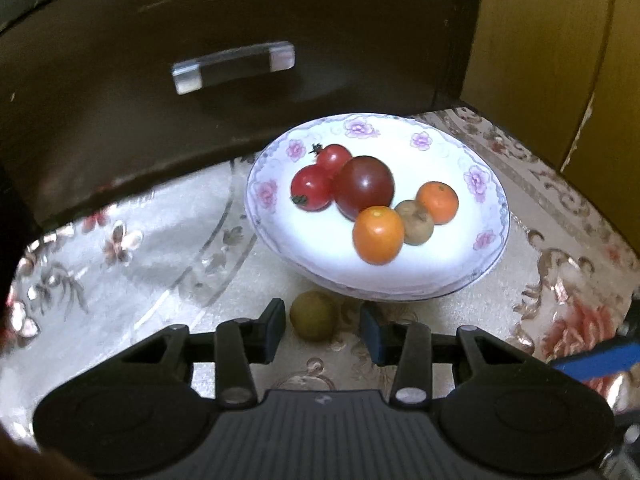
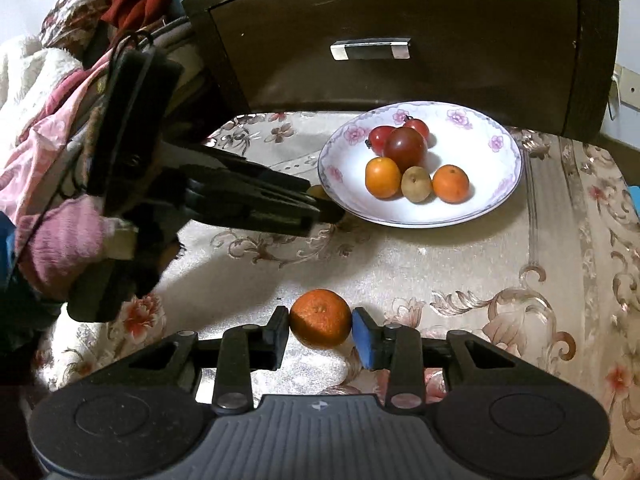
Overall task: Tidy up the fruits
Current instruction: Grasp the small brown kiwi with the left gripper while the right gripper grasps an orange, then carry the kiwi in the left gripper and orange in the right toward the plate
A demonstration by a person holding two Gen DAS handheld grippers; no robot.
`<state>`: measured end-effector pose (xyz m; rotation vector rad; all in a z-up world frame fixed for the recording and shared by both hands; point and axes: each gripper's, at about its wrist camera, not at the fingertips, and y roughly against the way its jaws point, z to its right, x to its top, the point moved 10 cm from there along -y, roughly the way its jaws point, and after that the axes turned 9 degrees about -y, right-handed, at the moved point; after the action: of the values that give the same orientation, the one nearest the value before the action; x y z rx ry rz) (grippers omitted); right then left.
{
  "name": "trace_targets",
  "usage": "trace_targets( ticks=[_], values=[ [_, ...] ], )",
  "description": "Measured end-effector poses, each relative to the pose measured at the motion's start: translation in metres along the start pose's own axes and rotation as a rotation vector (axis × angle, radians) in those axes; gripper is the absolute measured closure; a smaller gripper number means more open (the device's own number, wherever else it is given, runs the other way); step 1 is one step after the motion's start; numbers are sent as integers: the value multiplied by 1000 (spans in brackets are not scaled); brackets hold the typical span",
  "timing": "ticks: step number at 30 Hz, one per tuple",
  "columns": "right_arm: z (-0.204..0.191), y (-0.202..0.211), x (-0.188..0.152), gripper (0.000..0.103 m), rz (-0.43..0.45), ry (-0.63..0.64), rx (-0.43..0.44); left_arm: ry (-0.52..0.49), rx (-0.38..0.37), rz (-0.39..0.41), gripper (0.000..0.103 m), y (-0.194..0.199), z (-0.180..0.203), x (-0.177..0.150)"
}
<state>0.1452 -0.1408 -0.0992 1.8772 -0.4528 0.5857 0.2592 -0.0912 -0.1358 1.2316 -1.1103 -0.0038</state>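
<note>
A white floral plate (image 1: 480,216) (image 2: 496,176) holds red tomatoes, two orange fruits and a small green-brown fruit. In the left wrist view my left gripper (image 1: 322,326) is open, its fingers either side of a small green-brown fruit (image 1: 314,320) on the cloth just in front of the plate, with gaps on both sides. In the right wrist view my right gripper (image 2: 320,326) has its pads against a mandarin (image 2: 320,318) resting on the cloth. The left gripper also shows in the right wrist view (image 2: 320,206), by the plate's left rim.
A dark wooden cabinet with a metal drawer handle (image 1: 234,66) (image 2: 370,49) stands right behind the plate. A patterned tablecloth (image 2: 480,272) covers the table. Clothes and bedding (image 2: 48,92) lie at the left. A yellow wall panel (image 1: 540,60) is at the right.
</note>
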Motion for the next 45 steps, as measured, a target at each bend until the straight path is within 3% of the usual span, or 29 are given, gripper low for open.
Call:
trace_targets(
  ticks=[2,8,20,28,45],
  values=[
    [4,1,3,73,6,-7,0,11,-8,1,71,0,0,2],
    [19,3,5,73,13,-36,-26,33,-11,-27,72,7,3,-3],
    [6,11,-18,73,-43,15,-61,52,-35,-75,72,99,48,-48],
    [-2,16,-54,72,-89,73,-110,55,-50,-151,72,89,69,-83],
    [-4,9,-53,69,-81,128,-105,34,-49,-124,70,88,71,-84]
  ],
)
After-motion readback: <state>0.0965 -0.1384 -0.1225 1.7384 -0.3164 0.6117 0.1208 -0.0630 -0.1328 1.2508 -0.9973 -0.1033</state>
